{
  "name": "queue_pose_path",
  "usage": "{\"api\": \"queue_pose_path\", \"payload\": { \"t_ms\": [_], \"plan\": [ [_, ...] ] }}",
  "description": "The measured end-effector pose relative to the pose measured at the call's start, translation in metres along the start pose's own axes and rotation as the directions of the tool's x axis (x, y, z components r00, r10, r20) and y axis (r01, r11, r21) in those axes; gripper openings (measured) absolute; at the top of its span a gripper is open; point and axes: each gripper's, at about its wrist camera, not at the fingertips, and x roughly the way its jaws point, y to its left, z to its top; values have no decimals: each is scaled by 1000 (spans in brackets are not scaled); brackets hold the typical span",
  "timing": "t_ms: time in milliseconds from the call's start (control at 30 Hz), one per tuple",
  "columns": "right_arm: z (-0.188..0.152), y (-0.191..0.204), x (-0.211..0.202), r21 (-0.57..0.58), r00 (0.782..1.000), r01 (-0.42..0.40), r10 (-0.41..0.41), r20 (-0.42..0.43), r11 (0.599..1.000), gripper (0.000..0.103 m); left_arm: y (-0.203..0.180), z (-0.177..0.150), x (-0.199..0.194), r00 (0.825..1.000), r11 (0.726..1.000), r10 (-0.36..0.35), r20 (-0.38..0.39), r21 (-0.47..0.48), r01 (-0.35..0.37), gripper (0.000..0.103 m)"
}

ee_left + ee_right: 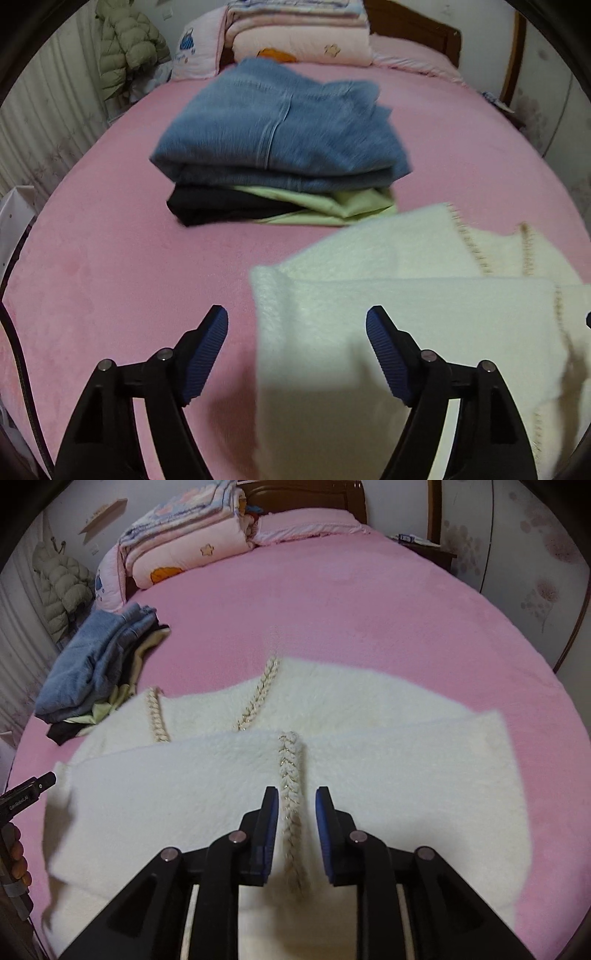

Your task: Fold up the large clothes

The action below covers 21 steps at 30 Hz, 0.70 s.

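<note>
Two grippers hang over a pink bed (369, 602), and we find neither one grasping anything. The left gripper (296, 325) has its jaws spread wide; the left edge of the white fuzzy garment (332, 709) lies below the gap between them, and neither blue pad (210, 350) touches the fabric. The right gripper (296, 805) has its jaws narrowly parted, released, with the braided trim (291, 775) of the garment running up between them, clear of both pads.

We note the white fuzzy garment at the near edge of the bed, partly folded: a front layer lies doubled over the rest, and further braided edges show on the layer behind. In the left wrist view the garment is blurred, so we cannot judge its finer folds there.

A stack of folded clothes (280, 147) rests toward the left edge of the bed, just beyond the garment's far left corner. Blue jeans (280, 125) form the top, with a pale green piece (332, 206) and a black piece (221, 206) beneath.

At the head of the bed we record folded pink quilts (184, 542) against a dark wooden headboard (295, 494). A pale green puffer jacket (125, 51) hangs on the wall past the bed's left side. At the left border of the right wrist view, a person's fingers (16, 849) hold the other tool's handle.
</note>
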Motion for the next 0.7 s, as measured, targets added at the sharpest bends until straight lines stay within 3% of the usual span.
{"api": "queue_pose_path", "payload": {
  "t_ms": [200, 500, 700],
  "plan": [
    [-13, -15, -95, -8, 994, -27, 27, 106, 1000, 38, -15, -14, -92, 997, 999, -28, 74, 43, 25, 91],
    [-57, -11, -211, -81, 971, 17, 3, 241, 997, 52, -24, -56, -212, 983, 996, -61, 174, 76, 49, 91],
    [-99, -11, -261, -130, 954, 23, 17, 299, 991, 55, -26, -100, -255, 979, 995, -78, 186, 82, 64, 91]
  ]
}}
